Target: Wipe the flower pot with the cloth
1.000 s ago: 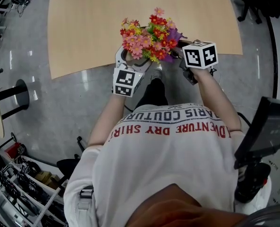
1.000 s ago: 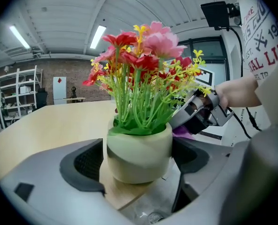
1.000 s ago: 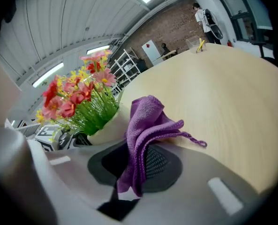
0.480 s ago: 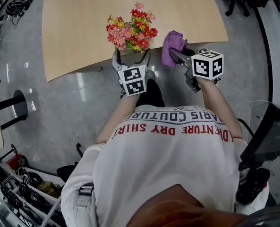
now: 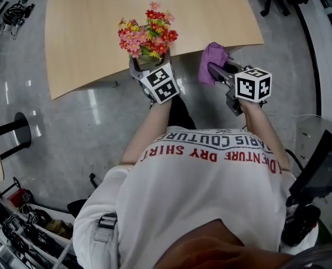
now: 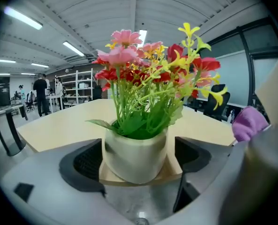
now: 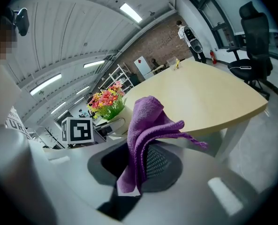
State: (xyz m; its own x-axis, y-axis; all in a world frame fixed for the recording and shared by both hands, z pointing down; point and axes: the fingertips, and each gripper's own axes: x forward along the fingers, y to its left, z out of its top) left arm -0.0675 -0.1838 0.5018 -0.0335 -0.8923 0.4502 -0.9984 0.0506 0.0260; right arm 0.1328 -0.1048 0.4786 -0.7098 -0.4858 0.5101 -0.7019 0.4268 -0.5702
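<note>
A cream flower pot [image 6: 135, 156] of red, pink and yellow flowers [image 5: 146, 32] stands at the near edge of the wooden table [image 5: 98, 38]. My left gripper [image 5: 149, 66] reaches round it. Its jaws have just been opening and now stand wide, with the pot between them and a gap showing on the right side. My right gripper [image 5: 216, 72] hangs to the pot's right, just off the table's edge, shut on a purple cloth [image 7: 146, 135]. The cloth [image 5: 213, 60] drapes over the jaws, well apart from the pot.
The pot stands close to the table's curved near edge [image 5: 98, 86], with grey floor below it. Office chairs [image 7: 256, 36] stand past the table's far right corner. A black stand [image 5: 12, 128] is at the left, and a dark screen [image 5: 322, 167] at the lower right.
My right gripper has carried the cloth away from the flowers, out to the right. The left gripper has rolled about the pot, its marker cube now turned, and stays at the pot.
</note>
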